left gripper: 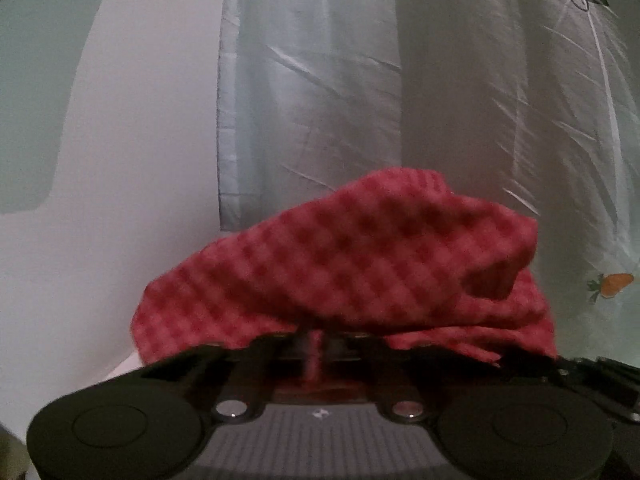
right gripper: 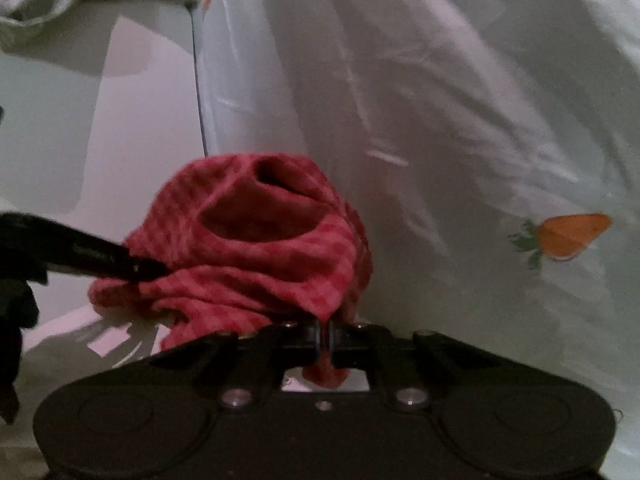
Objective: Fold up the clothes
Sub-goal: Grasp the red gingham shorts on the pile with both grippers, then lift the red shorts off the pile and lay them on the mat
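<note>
Creased pale sheet (right gripper: 460,120), crumpled red checked cloth (right gripper: 256,248), pinched by both fingers

Cloth (left gripper: 360,264) bunched before sheet (left gripper: 460,100); carrot print (left gripper: 612,284) at right

Left tongs (left gripper: 316,344) and right tongs (right gripper: 325,338): matte black bodies, round side discs, silver screws.
</note>
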